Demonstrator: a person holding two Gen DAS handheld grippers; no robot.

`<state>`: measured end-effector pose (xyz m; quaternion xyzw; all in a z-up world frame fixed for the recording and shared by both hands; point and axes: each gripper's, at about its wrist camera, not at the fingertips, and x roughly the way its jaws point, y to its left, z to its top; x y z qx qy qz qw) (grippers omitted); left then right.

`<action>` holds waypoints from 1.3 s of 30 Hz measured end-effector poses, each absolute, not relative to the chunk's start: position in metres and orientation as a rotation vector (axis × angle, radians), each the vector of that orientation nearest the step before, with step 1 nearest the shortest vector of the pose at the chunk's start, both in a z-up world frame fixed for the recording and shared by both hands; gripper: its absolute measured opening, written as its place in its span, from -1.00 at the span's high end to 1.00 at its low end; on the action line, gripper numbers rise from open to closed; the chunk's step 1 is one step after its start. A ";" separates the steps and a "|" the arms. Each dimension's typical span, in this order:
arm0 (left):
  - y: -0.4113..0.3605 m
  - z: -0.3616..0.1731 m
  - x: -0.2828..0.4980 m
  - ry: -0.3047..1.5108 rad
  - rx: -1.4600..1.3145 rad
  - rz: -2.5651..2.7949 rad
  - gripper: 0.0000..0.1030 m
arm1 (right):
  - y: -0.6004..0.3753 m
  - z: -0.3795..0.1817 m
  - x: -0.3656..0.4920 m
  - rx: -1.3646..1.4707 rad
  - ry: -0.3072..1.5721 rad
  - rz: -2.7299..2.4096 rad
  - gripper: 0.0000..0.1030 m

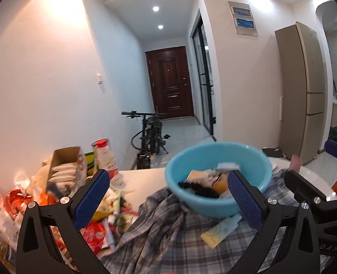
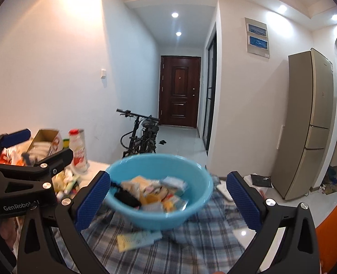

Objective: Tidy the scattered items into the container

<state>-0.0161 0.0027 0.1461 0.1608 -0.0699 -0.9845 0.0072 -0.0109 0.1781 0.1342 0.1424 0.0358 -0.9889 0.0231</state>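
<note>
A light blue plastic basin (image 1: 218, 173) (image 2: 159, 191) sits on a plaid grey cloth (image 1: 177, 242) (image 2: 191, 246) and holds a black item, yellow packets and other small packages. A yellow and pale blue tube (image 1: 220, 230) (image 2: 138, 239) lies on the cloth in front of the basin. My left gripper (image 1: 168, 196) is open and empty, just short of the basin's left side. My right gripper (image 2: 168, 196) is open and empty, facing the basin. The left gripper also shows at the left of the right wrist view (image 2: 38, 146).
A heap of packets and sachets (image 1: 104, 221) lies left of the cloth. Behind it stand an open cardboard box (image 1: 65, 166) (image 2: 45, 143) and a red-lidded bottle (image 1: 105, 157) (image 2: 78, 150). A bicycle (image 2: 141, 134) and a fridge (image 2: 305, 123) stand beyond the table.
</note>
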 end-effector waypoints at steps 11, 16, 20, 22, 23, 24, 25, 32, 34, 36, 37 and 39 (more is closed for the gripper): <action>0.004 0.050 0.026 -0.139 0.767 -3.103 -0.99 | 0.181 0.034 0.035 0.681 0.046 -3.058 -1.00; 0.006 0.028 0.031 -0.138 0.810 -3.087 -0.99 | 0.187 0.016 0.036 0.773 -0.011 -3.058 -1.00; 0.003 0.021 0.032 -0.104 0.847 -3.069 -0.99 | 0.185 0.008 0.043 0.771 -0.034 -3.036 -1.00; 0.000 0.017 0.032 -0.088 0.853 -3.060 -0.99 | 0.179 0.009 0.043 0.769 -0.023 -3.026 -1.00; -0.001 0.015 0.032 -0.084 0.858 -3.058 -0.99 | 0.177 0.009 0.043 0.770 -0.001 -3.032 -1.00; -0.002 0.014 0.031 -0.077 0.865 -3.056 -0.99 | 0.175 0.010 0.044 0.769 0.017 -3.039 -1.00; -0.003 0.013 0.031 -0.069 0.869 -3.055 -0.99 | 0.174 0.010 0.044 0.767 0.033 -3.045 -1.00; -0.004 0.007 0.029 -0.061 0.891 -3.046 -0.99 | 0.174 0.003 0.037 0.806 0.035 -3.051 -1.00; -0.004 0.006 0.029 -0.054 0.895 -3.049 -0.99 | 0.176 0.000 0.035 0.821 0.025 -3.048 -1.00; -0.003 0.006 0.028 -0.053 0.897 -3.050 -0.99 | 0.177 -0.002 0.034 0.833 0.021 -3.046 -1.00; -0.003 0.006 0.028 -0.053 0.897 -3.050 -0.99 | 0.177 -0.003 0.033 0.836 0.022 -3.046 -1.00; -0.003 0.006 0.027 -0.052 0.896 -3.051 -0.99 | 0.177 -0.003 0.033 0.837 0.025 -3.047 -1.00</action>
